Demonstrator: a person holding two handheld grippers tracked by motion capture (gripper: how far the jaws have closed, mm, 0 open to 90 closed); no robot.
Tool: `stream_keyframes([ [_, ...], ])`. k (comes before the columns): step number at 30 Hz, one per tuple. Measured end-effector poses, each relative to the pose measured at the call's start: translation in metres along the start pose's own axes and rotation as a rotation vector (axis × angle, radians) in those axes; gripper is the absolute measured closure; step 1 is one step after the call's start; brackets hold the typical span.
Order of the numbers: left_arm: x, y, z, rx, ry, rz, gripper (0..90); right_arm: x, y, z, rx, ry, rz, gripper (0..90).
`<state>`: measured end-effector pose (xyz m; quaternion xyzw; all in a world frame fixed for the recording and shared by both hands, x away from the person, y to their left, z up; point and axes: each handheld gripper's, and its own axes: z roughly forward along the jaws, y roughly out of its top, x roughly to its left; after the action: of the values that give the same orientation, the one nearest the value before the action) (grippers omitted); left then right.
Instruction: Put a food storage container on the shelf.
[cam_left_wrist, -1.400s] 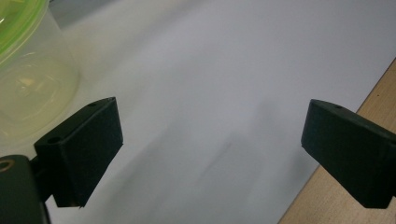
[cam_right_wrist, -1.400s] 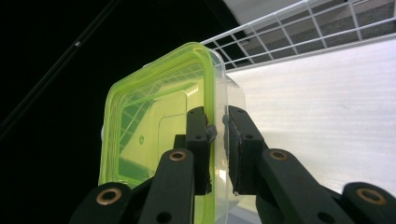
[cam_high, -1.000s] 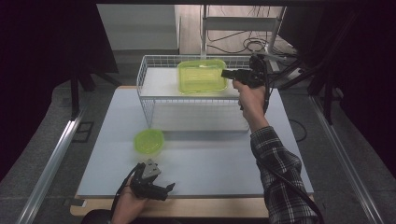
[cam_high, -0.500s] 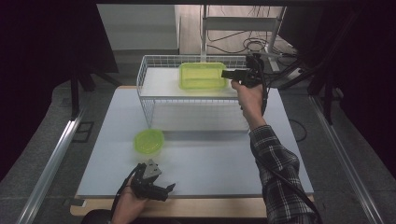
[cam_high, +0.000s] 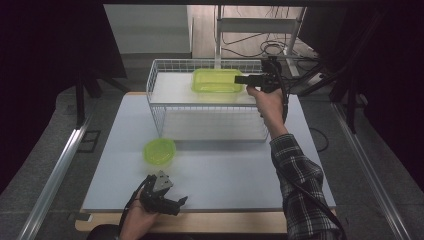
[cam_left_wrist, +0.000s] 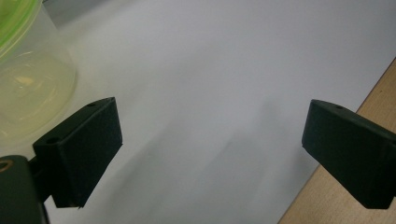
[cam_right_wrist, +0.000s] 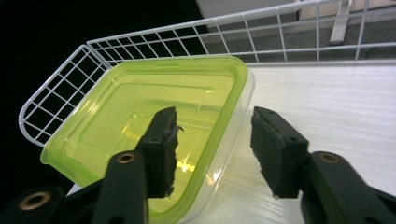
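- One translucent lime-green rectangular plastic container (cam_high: 217, 80) is the work item; it sits flat on the white top of the white wire-mesh rack (cam_high: 200, 65), upper centre of the high view.
- Handling estimate: light, thin-walled, moderately stiff but likely to flex under pressure; the smooth plastic may slip. It looks empty.
- Recommended hold: the rim and side wall at the corner nearest the right gripper (cam_right_wrist: 212, 149), one jaw inside, one outside.
- Right gripper state: jaws have just been opening and stand partly apart. The container's near wall lies between them in the right gripper view, with neither pad pressing on it, so nothing is held.
- Left gripper (cam_left_wrist: 212, 149) state: jaws wide apart and empty, low over the white table sheet (cam_left_wrist: 210, 70), beside a round lime-green plastic bowl (cam_high: 160, 151).
- Change from the earlier frames: the container was lifted and tilted on the closed jaws; it now lies level and released.
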<state>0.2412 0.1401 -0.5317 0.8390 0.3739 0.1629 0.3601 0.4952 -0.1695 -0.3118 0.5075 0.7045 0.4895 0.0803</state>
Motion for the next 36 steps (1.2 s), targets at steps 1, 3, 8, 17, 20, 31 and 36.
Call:
stream_keyframes([
  [1, 0.0, 0.0, 0.0, 0.0, 0.0, 0.0, 4.6, 0.0, 0.0, 0.0, 0.0, 0.0, 0.0, 47.4],
  [3, 0.0, 0.0, 0.0, -0.002, 0.002, 0.002, 4.5, 0.001, 0.0, -0.002, 0.0, 0.006, -0.009, 44.5],
  [8, 0.0, 0.0, 0.0, -0.004, 0.002, 0.001, 4.3, 0.002, -0.001, -0.008, 0.003, 0.021, -0.03, 38.0],
  [17, 0.0, 0.0, 0.0, -0.002, 0.001, 0.0, 4.1, 0.006, -0.009, -0.018, 0.018, 0.054, -0.078, 30.4],
  [20, 0.0, 0.0, 0.001, 0.0, 0.001, 0.002, 4.1, 0.01, -0.012, -0.023, 0.018, 0.072, -0.096, 28.6],
  [31, 0.0, 0.0, 0.001, -0.001, 0.004, 0.001, 4.1, 0.021, -0.032, -0.03, 0.04, 0.075, -0.194, 24.4],
  [36, 0.0, 0.0, 0.001, 0.001, 0.004, 0.001, 4.0, 0.023, -0.042, -0.032, 0.045, 0.071, -0.218, 23.0],
])
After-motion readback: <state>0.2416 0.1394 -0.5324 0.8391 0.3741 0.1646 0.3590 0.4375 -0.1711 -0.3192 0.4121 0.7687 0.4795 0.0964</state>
